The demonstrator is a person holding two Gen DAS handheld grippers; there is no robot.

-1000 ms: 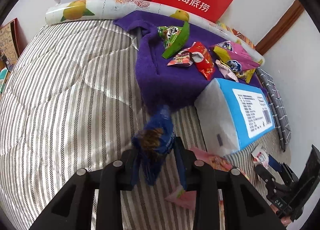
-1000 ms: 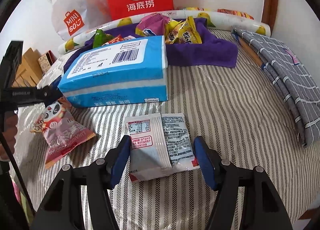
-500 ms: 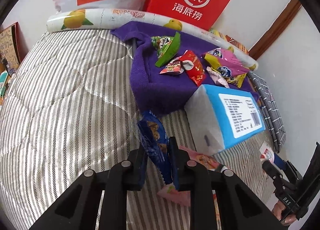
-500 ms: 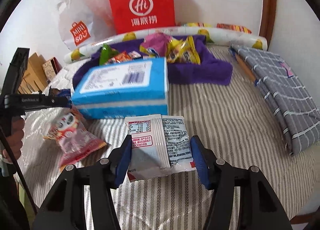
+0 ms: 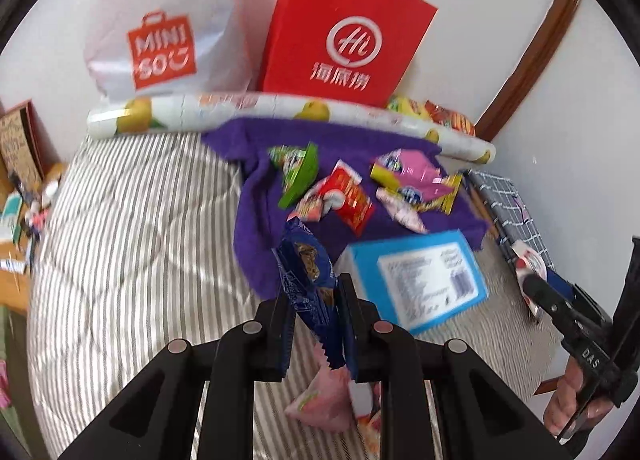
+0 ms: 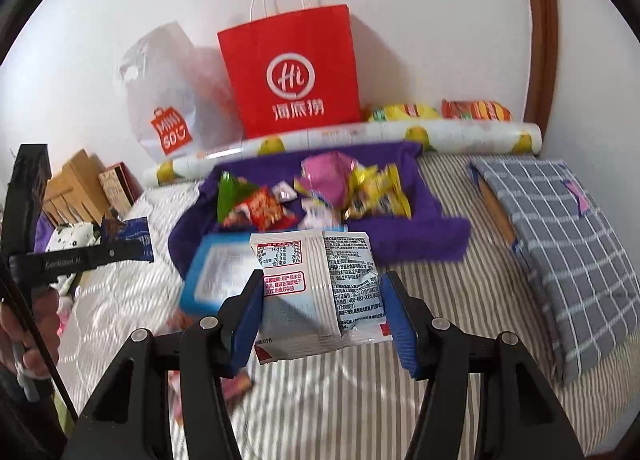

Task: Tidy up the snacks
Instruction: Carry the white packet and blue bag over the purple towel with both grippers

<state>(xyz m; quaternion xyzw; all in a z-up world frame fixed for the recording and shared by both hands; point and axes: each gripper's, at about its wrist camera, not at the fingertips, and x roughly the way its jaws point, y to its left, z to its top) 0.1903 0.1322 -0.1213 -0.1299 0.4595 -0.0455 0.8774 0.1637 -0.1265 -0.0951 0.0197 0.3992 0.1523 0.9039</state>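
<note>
My left gripper (image 5: 316, 294) is shut on a dark blue cookie packet (image 5: 306, 264), which stands upright between the pads, above the striped bedcover (image 5: 120, 260). My right gripper (image 6: 322, 292) is shut on a white snack packet (image 6: 316, 280) with its printed label side facing the camera, held clear of the bed. Beyond both lies a purple towel (image 5: 256, 228) carrying several snack packets: green, red, pink and yellow. In the right wrist view the left gripper (image 6: 120, 250) shows at the left edge with the blue packet (image 6: 132, 236).
A blue tissue pack (image 5: 420, 280) lies in front of the towel. A red paper bag (image 5: 344, 32) and a white plastic bag (image 5: 160, 44) stand against the wall behind a fruit-print roll (image 5: 240, 108). Pink packets (image 5: 320, 400) lie below the left gripper. A grey checked cloth (image 6: 560, 228) lies right.
Both grippers have risen, each lifting its packet off the bed. The left jaws closed tight on the blue packet. The right pads closed onto the white packet.
</note>
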